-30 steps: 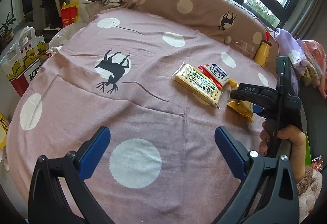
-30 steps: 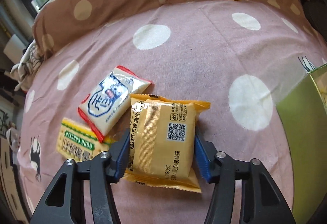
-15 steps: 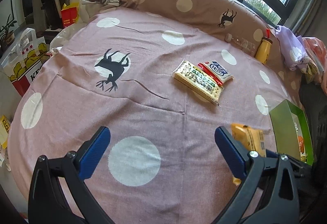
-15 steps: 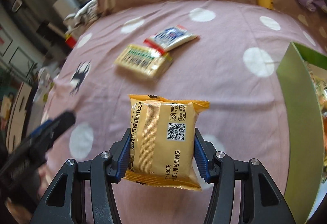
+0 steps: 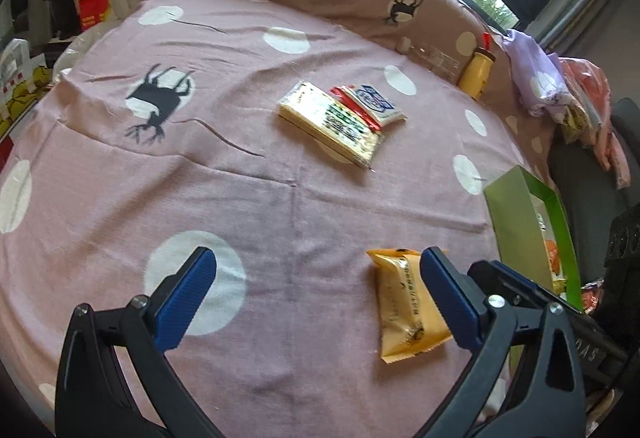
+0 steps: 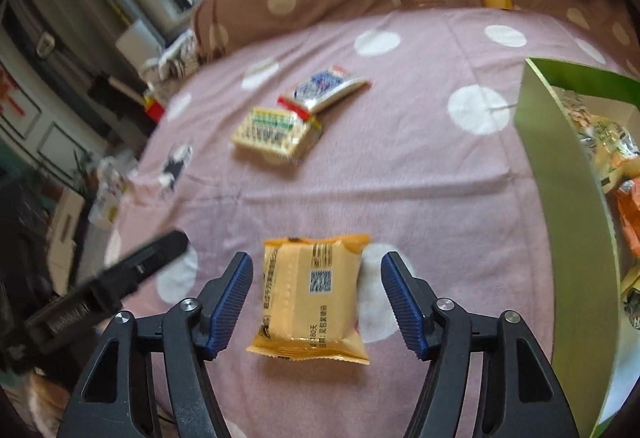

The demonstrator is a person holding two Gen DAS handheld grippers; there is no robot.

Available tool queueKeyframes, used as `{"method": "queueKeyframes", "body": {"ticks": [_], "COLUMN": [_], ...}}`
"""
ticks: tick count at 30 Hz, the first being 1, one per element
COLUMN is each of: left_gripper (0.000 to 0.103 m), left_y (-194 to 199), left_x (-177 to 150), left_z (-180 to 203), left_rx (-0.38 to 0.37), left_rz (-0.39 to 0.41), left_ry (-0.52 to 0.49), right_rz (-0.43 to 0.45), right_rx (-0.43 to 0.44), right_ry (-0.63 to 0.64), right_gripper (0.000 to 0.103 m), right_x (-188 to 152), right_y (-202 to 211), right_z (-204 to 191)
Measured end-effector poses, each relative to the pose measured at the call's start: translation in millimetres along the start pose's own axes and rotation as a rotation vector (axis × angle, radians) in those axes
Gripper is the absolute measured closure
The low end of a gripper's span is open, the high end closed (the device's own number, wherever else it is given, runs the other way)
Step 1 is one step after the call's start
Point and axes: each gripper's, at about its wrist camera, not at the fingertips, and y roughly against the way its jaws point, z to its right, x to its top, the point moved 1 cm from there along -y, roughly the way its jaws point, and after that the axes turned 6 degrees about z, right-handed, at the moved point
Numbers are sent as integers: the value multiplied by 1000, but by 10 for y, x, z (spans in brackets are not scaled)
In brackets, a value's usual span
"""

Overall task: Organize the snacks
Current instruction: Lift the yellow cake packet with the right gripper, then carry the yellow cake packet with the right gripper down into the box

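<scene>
The right gripper point(image 6: 316, 302) has just been opening, jaws wide, the yellow snack packet point(image 6: 310, 294) loose between them, released just short of the green box point(image 6: 568, 206).

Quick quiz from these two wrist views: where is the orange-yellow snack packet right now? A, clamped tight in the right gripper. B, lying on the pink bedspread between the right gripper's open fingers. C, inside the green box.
B: the orange-yellow snack packet lies on the pink bedspread, with gaps between it and both pads of the right gripper, whose jaws have just been opening.
</scene>
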Motion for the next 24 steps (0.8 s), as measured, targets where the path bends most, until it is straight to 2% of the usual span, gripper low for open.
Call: {"method": "queueKeyframes", "body": {"ticks": [5, 9, 18, 21, 24], "left_gripper": [4, 15, 51, 56, 60], "left_y": [-58, -176, -436, -442, -406], "left_x": [-130, -263, -420, -437, -434], "left_z": [266, 448, 587, 583, 600], "left_rx": [-47, -108, -195, -206, -209], "left_rz": [-46, -114, -214, -213, -192], "left_ry": [-72, -121, -114, -108, -128], "right_rz": [-4, -24, -136, -178, -162], "right_rx": [76, 135, 116, 110, 90], "right_ry": [-92, -139, -139, -124, -108], "right_gripper": [35, 35, 40, 48, 50], "right_x": [38, 27, -93, -144, -158], "right_y": [63, -12, -369, -483, -476], "right_z": [173, 219, 196, 157, 135]}}
